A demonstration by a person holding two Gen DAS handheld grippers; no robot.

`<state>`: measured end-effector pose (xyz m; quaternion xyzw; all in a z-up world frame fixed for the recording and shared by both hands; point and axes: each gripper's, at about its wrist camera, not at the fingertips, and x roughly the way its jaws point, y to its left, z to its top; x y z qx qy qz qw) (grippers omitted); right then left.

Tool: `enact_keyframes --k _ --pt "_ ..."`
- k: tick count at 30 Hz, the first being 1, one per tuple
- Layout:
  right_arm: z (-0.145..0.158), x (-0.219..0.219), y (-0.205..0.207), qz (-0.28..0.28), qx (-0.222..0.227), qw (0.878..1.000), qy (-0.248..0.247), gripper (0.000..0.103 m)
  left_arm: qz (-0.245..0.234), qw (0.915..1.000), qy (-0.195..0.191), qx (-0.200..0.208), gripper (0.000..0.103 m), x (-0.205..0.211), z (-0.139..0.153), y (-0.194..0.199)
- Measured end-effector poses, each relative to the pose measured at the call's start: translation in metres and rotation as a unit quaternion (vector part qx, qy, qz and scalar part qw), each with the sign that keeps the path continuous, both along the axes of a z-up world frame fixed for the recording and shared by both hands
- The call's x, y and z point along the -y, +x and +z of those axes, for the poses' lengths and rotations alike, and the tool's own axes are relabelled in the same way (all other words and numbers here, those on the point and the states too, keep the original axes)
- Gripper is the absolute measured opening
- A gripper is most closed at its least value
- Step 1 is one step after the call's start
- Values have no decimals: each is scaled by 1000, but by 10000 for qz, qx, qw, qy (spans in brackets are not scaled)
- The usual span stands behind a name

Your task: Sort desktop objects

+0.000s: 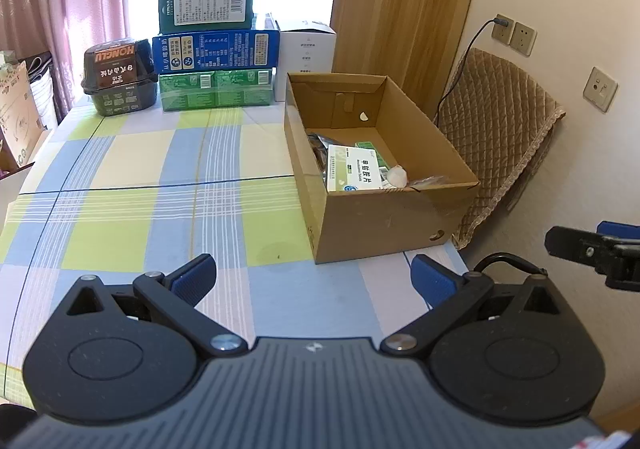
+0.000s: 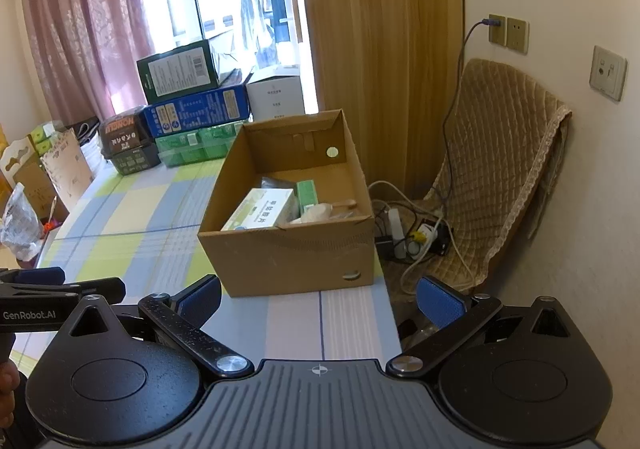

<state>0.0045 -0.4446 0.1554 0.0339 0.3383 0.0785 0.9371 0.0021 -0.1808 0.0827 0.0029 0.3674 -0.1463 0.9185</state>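
Two blue-padded fingers of the left gripper (image 1: 313,281) are standing wide apart in the left wrist view, holding nothing, above the near edge of the checked tablecloth (image 1: 160,177). A cardboard box (image 1: 384,225) is sitting open at the table's right side, its near wall hiding much of what lies inside: only part of a white and green medicine carton (image 1: 352,169), a small white lump (image 1: 397,176) and some dark wrapping, too cramped to make out, are showing. At the far edge, a dark tub (image 1: 119,77) is sitting beside a stack of green and blue boxes (image 1: 216,61), with a white box (image 1: 307,49) half hidden behind them. The right gripper (image 1: 592,249) is poking in at the right border, mostly cut off. A quilted chair (image 1: 500,137) is leaning near the wall sockets (image 1: 514,34).

From the right wrist view, the right gripper (image 2: 320,303) is also hanging with its jaws spread and empty, near the table's front right corner. The cardboard box (image 2: 288,257) is lying just ahead, with the medicine carton (image 2: 260,209) leaning inside beside a smaller green carton (image 2: 307,193); what is beneath them is unclear. The left gripper (image 2: 60,289) is entering from the left, cropped, with a sliver of a hand (image 2: 8,389) below it. Tangled cables and a power strip (image 2: 404,233) are lying on the floor past the table. Pink curtains (image 2: 84,29) are framing a bright, washed-out window (image 2: 240,1).
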Motion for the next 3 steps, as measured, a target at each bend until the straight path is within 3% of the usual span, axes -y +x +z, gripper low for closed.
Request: enact_keyframes --k 3 --pt "-2 0 1 -7 -32 10000 5 101 -21 10000 10 41 102 1 -1 0"
